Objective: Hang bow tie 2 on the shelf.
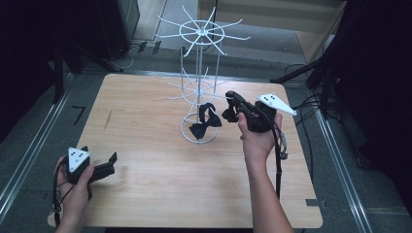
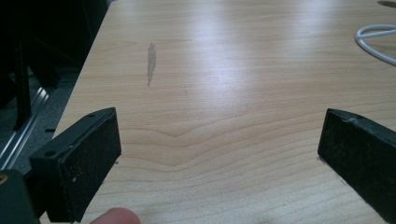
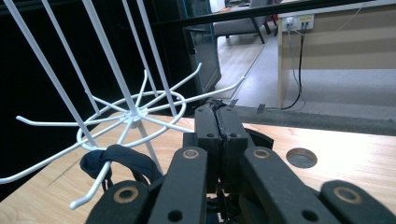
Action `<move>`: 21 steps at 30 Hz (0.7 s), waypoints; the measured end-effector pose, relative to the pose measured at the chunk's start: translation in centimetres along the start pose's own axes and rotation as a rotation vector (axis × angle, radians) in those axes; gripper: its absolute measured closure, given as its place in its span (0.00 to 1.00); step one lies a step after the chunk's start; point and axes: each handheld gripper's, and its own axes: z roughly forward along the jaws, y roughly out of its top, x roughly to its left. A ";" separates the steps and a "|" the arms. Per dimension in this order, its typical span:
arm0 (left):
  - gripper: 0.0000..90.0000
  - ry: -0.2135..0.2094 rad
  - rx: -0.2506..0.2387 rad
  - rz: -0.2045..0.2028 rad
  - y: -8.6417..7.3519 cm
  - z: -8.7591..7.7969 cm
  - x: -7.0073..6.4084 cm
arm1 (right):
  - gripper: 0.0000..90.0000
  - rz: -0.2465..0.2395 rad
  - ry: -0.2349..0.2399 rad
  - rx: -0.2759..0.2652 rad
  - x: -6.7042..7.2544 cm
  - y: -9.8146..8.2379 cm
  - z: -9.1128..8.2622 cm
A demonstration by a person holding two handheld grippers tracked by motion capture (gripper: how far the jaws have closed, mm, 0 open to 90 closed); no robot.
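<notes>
A white wire rack (image 1: 199,73) with two rings of hooks stands at the table's middle back. One black bow tie (image 1: 205,120) hangs from its lower ring; in the right gripper view its strap (image 3: 116,158) loops over a hook (image 3: 88,196). My right gripper (image 1: 230,96) (image 3: 215,112) is held just right of the lower ring, shut on a thin black strap, and a second black bow tie (image 1: 228,115) dangles beneath it. My left gripper (image 1: 110,164) (image 2: 219,154) rests open on the table's front left, with bare wood between its pads (image 2: 79,168).
The rack's base ring (image 1: 199,138) (image 2: 373,42) lies on the wooden table (image 1: 155,184). A dark streak (image 2: 151,63) marks the wood at left. A round hole (image 3: 301,157) is in the tabletop near the right gripper. Dark stands and cables surround the table.
</notes>
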 end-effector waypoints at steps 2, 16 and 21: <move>0.00 -0.001 -0.001 0.000 0.0 0.0 0.0 | 1.00 -0.004 0.001 0.000 0.1 0.1 0.1; 0.00 -0.001 0.000 -0.001 0.0 0.0 0.0 | 1.00 -0.015 0.011 0.011 0.9 0.2 1.5; 0.00 -0.002 0.001 0.000 0.0 0.0 0.0 | 1.00 -0.014 0.013 0.025 1.1 -0.1 2.2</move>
